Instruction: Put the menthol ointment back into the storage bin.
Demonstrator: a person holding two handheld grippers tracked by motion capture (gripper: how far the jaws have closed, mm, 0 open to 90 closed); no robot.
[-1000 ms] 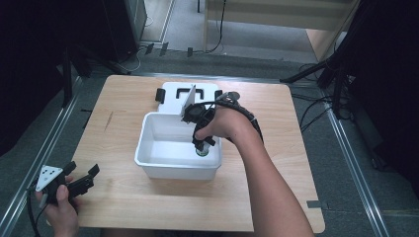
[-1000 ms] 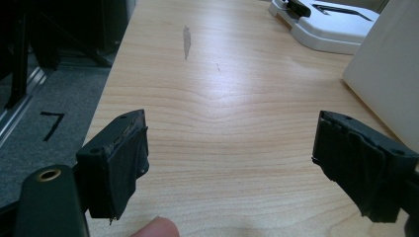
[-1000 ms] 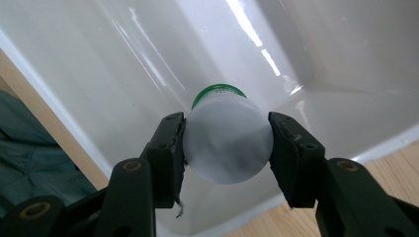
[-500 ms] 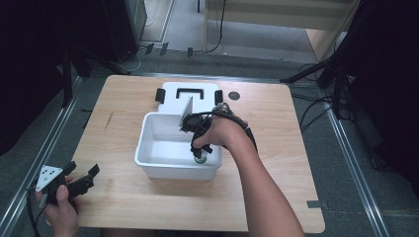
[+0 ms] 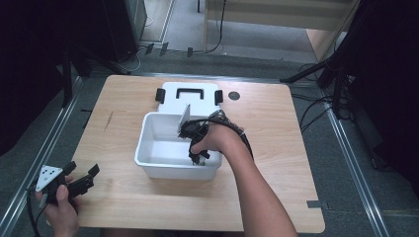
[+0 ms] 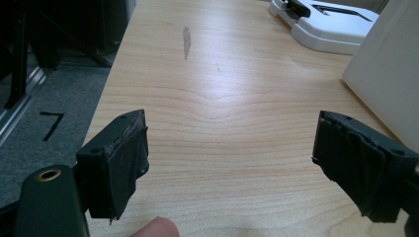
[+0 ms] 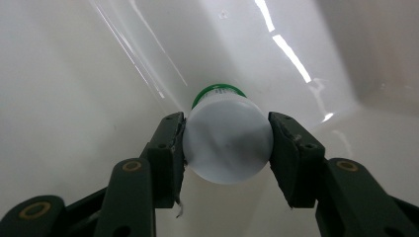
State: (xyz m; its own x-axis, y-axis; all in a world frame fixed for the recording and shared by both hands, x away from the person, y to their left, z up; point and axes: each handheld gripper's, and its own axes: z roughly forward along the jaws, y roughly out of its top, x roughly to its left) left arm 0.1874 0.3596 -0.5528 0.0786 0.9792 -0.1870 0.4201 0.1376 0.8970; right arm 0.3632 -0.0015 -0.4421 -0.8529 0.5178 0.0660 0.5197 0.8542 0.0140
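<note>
On the bench (image 5: 276,148), the white bin (image 5: 148,148) takes the right claw (image 7: 227,143), which grips a white green-capped bottle (image 7: 228,140) low inside. This looks like placing: next, set it down and release. Left claw (image 6: 232,163) gapes empty.

A bottle (image 7: 228,140) sits inside the tub (image 5: 153,165) mid-table (image 5: 276,197), the lid (image 5: 188,94) lying just behind the tub.

Light wooden desk (image 5: 276,163) at frame centre, marked by a dark streak (image 5: 108,121) near its left edge. Grey carpeted floor (image 5: 247,61) all around, metal rails (image 5: 353,163) along both sides. Black cables (image 5: 316,106) at right, pale wooden furniture (image 5: 276,12) at the top.
</note>
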